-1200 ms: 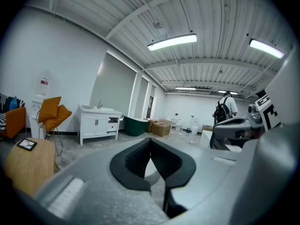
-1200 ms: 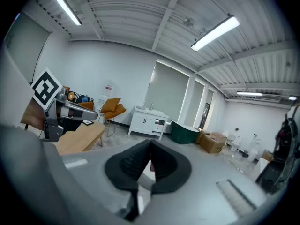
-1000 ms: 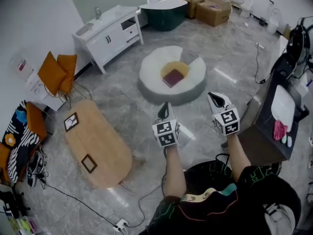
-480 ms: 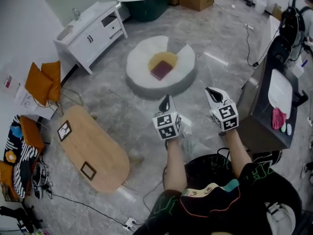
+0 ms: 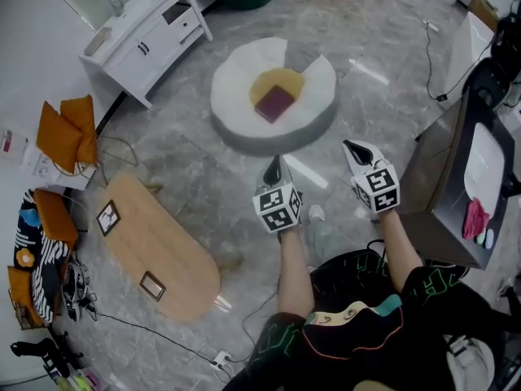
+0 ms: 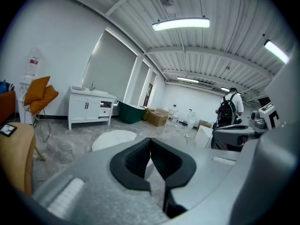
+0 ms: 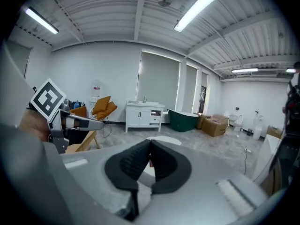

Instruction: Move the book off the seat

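On the round white seat (image 5: 232,96), in its yellow hollow, the book (image 5: 275,103) lies flat, well ahead; left gripper (image 5: 274,172) and right gripper (image 5: 356,151) carry fingers pressed together, empty; unless opened, they may only shove the flat book about.

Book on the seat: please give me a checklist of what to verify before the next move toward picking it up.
1. Book lies flat in the yellow middle of the seat, nothing on it: ok.
2. Left gripper ready to grasp: not ok, jaws shut, empty.
3. Right gripper ready to grasp: not ok, jaws shut, empty.
4. Grippers near the book: not ok, both are short of the seat.
5. Place to put the book: cannot tell.
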Demonstrator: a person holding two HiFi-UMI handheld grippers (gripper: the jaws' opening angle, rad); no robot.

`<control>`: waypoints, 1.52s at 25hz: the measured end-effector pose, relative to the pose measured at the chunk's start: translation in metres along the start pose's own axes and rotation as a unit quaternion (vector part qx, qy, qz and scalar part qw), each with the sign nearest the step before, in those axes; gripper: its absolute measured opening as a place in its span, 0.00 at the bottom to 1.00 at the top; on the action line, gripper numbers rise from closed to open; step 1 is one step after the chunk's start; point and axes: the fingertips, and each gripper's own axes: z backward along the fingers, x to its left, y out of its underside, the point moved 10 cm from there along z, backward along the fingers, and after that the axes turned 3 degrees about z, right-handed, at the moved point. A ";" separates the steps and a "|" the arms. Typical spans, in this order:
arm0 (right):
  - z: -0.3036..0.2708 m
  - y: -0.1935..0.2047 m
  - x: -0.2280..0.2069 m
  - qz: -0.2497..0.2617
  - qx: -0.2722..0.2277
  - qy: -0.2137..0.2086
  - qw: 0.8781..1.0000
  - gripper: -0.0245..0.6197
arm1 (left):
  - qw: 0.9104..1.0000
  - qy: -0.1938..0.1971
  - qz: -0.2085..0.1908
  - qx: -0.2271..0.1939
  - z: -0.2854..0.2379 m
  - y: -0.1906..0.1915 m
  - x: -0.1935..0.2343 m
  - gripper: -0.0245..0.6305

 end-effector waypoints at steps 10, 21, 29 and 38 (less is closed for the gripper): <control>-0.083 -0.015 -0.064 -0.073 -0.001 -0.006 0.997 0.04 | 0.999 0.000 -0.026 0.024 -0.094 -0.048 0.005 0.05; -0.132 -0.026 -0.147 -0.126 -0.038 0.010 0.991 0.04 | 0.998 0.014 -0.056 -0.001 -0.164 -0.087 -0.010 0.05; -0.166 -0.048 -0.153 -0.110 -0.048 -0.018 0.993 0.04 | 0.999 -0.005 -0.045 -0.012 -0.183 -0.103 0.006 0.05; -0.209 -0.048 -0.185 -0.127 -0.032 0.040 0.991 0.04 | 1.000 -0.016 -0.021 0.005 -0.240 -0.117 0.047 0.05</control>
